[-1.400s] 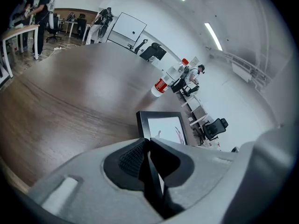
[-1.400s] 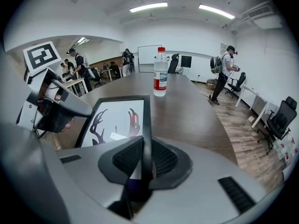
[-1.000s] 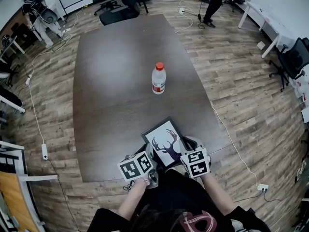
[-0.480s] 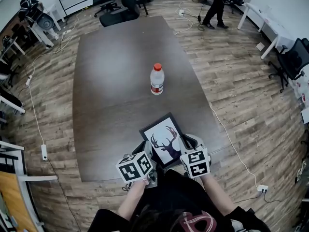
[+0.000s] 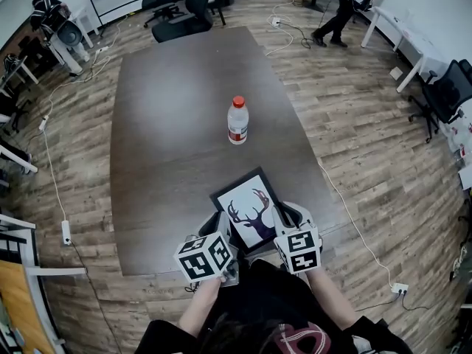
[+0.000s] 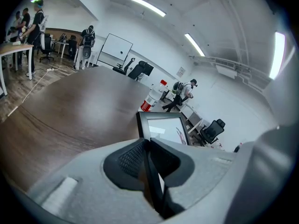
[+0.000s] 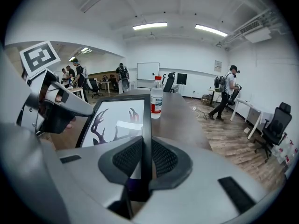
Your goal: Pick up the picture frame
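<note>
Left tongs (image 6: 145, 149) and right tongs (image 7: 142, 158) slant downward, each clenched on a side edge of the picture frame (image 5: 249, 211); its near end is hidden behind them.

A long dark desk (image 5: 169, 109) stands on a wood-plank floor (image 5: 354, 124). Near its middle a pale plastic bottle (image 5: 237, 121) stands upright — red cap, red-and-white label. A black office chair (image 5: 188, 9) sits by the far end, and another chair (image 5: 442, 91) stands off to the right. A person (image 5: 345, 6) walks at the far right. A white cable (image 5: 359, 227) runs to a power strip (image 5: 399, 287).
</note>
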A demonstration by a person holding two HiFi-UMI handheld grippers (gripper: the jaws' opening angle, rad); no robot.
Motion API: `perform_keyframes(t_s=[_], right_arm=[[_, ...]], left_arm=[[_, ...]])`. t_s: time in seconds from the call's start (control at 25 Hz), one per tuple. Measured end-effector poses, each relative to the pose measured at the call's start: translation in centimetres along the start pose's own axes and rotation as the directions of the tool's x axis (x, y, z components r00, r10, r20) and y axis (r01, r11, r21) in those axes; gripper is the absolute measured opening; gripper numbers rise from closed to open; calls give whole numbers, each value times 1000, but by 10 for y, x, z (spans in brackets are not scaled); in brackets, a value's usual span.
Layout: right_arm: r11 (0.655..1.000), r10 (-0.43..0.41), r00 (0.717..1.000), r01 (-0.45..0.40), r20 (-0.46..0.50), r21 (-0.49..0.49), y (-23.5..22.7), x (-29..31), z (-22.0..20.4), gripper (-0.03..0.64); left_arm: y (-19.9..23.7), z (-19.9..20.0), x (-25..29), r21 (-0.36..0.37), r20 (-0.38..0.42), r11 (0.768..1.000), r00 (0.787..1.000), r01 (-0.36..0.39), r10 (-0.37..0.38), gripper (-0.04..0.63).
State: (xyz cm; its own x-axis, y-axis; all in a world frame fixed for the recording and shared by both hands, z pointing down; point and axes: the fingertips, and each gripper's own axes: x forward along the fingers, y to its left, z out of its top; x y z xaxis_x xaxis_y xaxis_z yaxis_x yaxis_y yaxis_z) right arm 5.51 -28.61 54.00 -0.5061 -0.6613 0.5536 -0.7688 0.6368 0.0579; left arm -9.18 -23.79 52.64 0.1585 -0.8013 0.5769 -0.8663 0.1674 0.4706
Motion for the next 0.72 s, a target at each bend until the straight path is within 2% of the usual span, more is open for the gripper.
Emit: perform_keyframes(t_s=[0.72], right_arm=[[998,-51,989,55,136,-26,-3,-32,36,71]], left_arm=[[-25,26,-30,77,104,997,994,28,-35,49]])
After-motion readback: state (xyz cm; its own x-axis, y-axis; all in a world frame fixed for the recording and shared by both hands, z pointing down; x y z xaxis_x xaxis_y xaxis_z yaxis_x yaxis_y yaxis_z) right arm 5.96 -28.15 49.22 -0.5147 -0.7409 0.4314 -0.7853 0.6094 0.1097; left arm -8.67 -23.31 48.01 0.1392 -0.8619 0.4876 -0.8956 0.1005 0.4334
